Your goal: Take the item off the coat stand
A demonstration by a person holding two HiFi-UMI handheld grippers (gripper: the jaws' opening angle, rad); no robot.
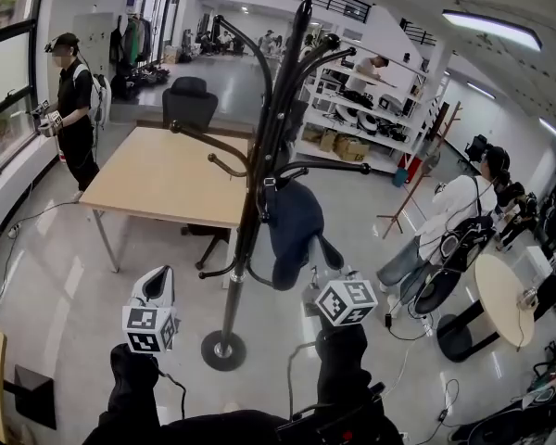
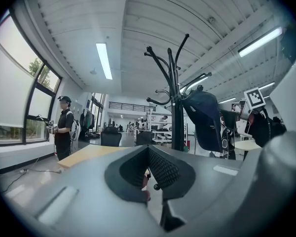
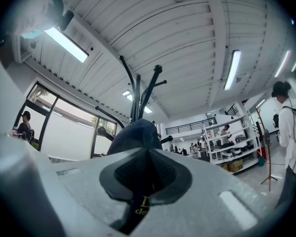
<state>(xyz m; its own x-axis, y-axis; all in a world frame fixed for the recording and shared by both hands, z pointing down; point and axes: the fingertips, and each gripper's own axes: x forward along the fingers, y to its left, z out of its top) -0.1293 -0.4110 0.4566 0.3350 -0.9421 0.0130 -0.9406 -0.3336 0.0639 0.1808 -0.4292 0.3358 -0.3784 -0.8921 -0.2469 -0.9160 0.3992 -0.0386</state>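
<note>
Head view: dark blue item (image 1: 292, 225) hanging from a hook of the black coat stand (image 1: 259, 170), wooden table (image 1: 162, 179) behind. Right gripper view: right gripper (image 3: 147, 157) pinched tight on the item's dark strap (image 3: 138, 204) with yellow lettering, bulk of the item just beyond the jaws. Left gripper view: left gripper (image 2: 148, 152) pressed together on nothing, held left of the stand, apart from the item.
</note>
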